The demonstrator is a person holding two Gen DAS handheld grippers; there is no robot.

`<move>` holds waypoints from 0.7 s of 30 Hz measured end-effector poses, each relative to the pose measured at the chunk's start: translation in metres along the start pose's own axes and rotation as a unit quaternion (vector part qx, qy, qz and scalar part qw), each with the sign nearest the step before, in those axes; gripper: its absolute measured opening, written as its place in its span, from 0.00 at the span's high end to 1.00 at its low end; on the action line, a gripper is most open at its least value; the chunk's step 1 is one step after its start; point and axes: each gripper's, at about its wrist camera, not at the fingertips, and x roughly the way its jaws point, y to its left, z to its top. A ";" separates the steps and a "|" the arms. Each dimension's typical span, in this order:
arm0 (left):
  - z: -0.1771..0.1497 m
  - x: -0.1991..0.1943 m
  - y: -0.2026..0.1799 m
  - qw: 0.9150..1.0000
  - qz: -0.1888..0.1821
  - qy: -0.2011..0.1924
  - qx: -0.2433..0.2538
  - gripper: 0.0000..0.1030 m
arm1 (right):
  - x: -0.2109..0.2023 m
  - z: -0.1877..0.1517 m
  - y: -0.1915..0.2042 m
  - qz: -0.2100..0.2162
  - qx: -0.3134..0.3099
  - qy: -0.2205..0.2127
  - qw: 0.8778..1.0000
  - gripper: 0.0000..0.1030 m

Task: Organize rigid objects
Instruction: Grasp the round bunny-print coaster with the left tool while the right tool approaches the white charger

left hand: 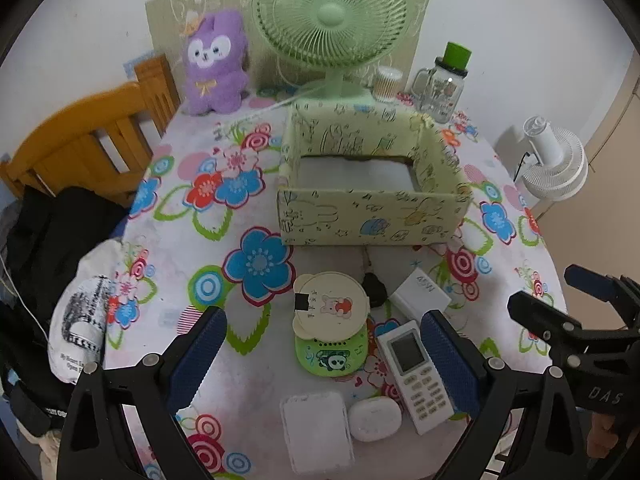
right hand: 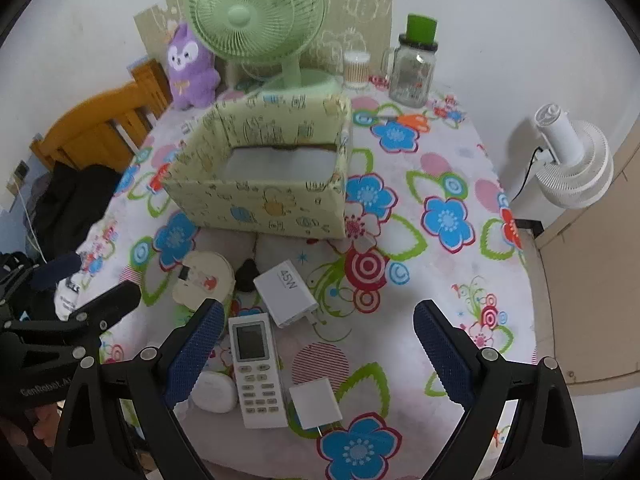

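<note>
Nothing looks sorted yet. The box [left hand: 372, 184] sits mid-table with only its pale floor showing, and every small item lies loose on the cloth at the box's 6 o'clock.

The left gripper [left hand: 324, 354] hangs over that cluster with its jaws spread wide and nothing between the pads. The right gripper [right hand: 318, 350] hovers beside it at 3 o'clock, equally wide apart and empty.

Under the left gripper lie the round tin [left hand: 330, 304], stacked on a green case [left hand: 332, 354]. The black fob [left hand: 374, 290] is at the tin's 3 o'clock and the charger [left hand: 420, 294] is just beyond it. The remote [left hand: 414, 372] runs toward 5 o'clock, the white pod [left hand: 374, 418] touches its lower end, and a clear case [left hand: 316, 426] lies beside the pod at 9 o'clock. The right view adds a small plug [right hand: 316, 402] at the remote's 3 o'clock.

So, by my reckoning, the whole job is left: eight or so pieces to lift into the box, one at a time.

Some things I cannot settle. The green case is mostly covered by the tin, so its shape is a guess. The fob is a dark blur, and it could be a key or a small pouch. The near wall hides the front strip of the box floor. The clear case runs out of focus at the picture's bottom edge, and the left gripper's right finger hides part of the remote's right edge.
</note>
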 end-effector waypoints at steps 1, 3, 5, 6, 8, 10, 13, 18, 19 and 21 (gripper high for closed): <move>0.001 0.006 0.002 1.000 -0.002 0.006 0.000 0.05 | 0.006 0.000 0.001 -0.002 -0.001 0.005 1.000 0.06; 0.001 0.017 0.003 1.000 -0.003 0.015 0.003 0.05 | 0.017 0.000 0.003 -0.002 -0.001 0.014 1.000 0.06; 0.002 0.029 0.004 1.000 -0.001 0.023 0.010 0.05 | 0.027 0.001 0.004 -0.003 -0.002 0.021 1.000 0.06; 0.002 0.034 0.005 1.000 -0.001 0.027 0.012 0.05 | 0.033 0.002 0.005 -0.005 -0.004 0.025 1.000 0.06; 0.003 0.047 0.006 0.999 -0.004 0.039 0.019 0.05 | 0.042 0.003 0.005 -0.008 -0.008 0.030 0.999 0.06; 0.004 0.057 0.006 0.998 -0.005 0.049 0.026 0.05 | 0.056 0.004 0.005 -0.008 -0.012 0.041 0.999 0.08; 0.003 0.070 0.004 0.997 -0.005 0.060 0.037 0.05 | 0.071 0.005 0.003 -0.008 -0.015 0.055 0.998 0.10; 0.001 0.090 0.002 0.996 -0.007 0.085 0.041 0.05 | 0.092 0.006 -0.002 -0.005 -0.014 0.072 0.997 0.12; 0.000 0.093 0.001 0.995 -0.007 0.088 0.041 0.05 | 0.095 0.006 -0.002 -0.003 -0.013 0.075 0.997 0.13; 0.000 0.100 -0.001 0.994 -0.007 0.095 0.044 0.05 | 0.101 0.005 -0.004 0.000 -0.009 0.084 0.996 0.13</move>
